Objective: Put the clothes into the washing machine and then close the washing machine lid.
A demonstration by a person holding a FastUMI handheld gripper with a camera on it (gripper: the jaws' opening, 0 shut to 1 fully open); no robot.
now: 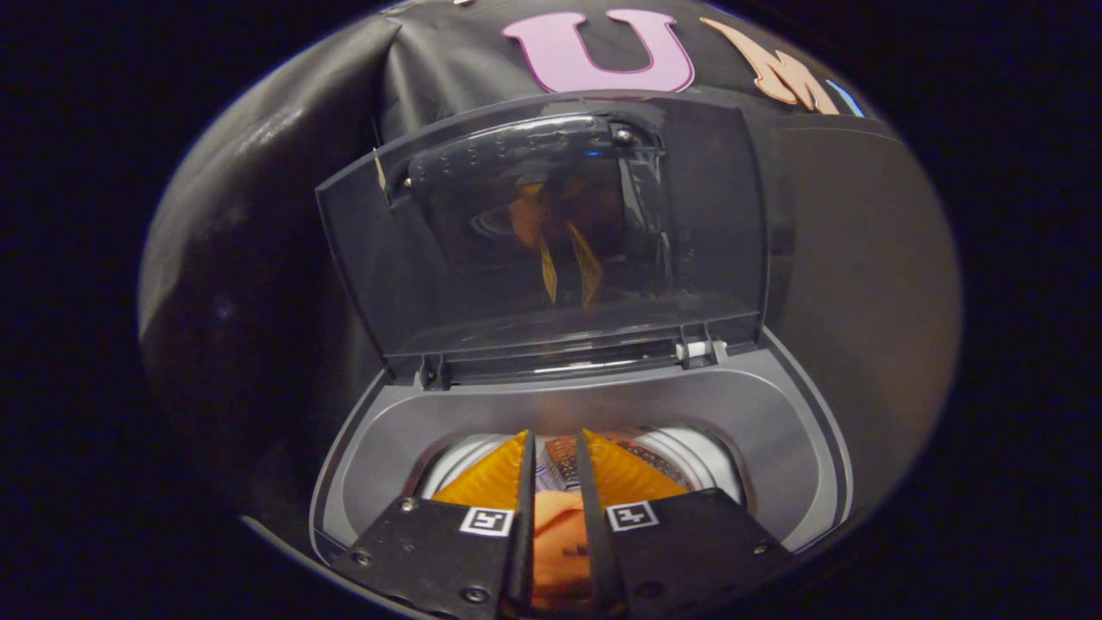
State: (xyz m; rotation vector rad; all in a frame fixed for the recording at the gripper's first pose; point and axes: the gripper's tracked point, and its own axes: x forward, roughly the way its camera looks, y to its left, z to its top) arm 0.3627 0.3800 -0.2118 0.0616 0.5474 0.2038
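Gripper (555, 482): nearest the camera, bottom centre of the frame; 2 fingers close together with a narrow gap, poised over the drum opening.
Fingers: clenched on orange cloth (555, 534); fabric fills the gap between them, both appear to press on it, so grasping the garment.
Washing machine (775, 413): top-loader, grey top deck, lower centre to mid frame, its opening right under the fingers.
Lid (542, 232): up, tilted back, upper centre of the frame; tinted see-through panel with reflections of the fingers in it.
Hinges: 2, at the base of the lid, mid frame; the right one has a small white piece.
Drum (706, 456): pale metal wall visible either side of the fingers, bottom centre; perforated floor glimpsed just beyond the tips.
Clothes: the orange cloth is the only garment I can make out, between the fingers and low in the frame; cannot tell if more lies in the drum, fingers hide most of it.
Done: lid open; garment brought over, or partly into, the opening.
Left: let go of the cloth so it drops in; pull clear; swing the lid down shut.
Progress judgement: roughly midway; step 1 is near its end, step 2 not yet begun.
Risk judgement: cloth could snag on the tips or hang over the rim at release.
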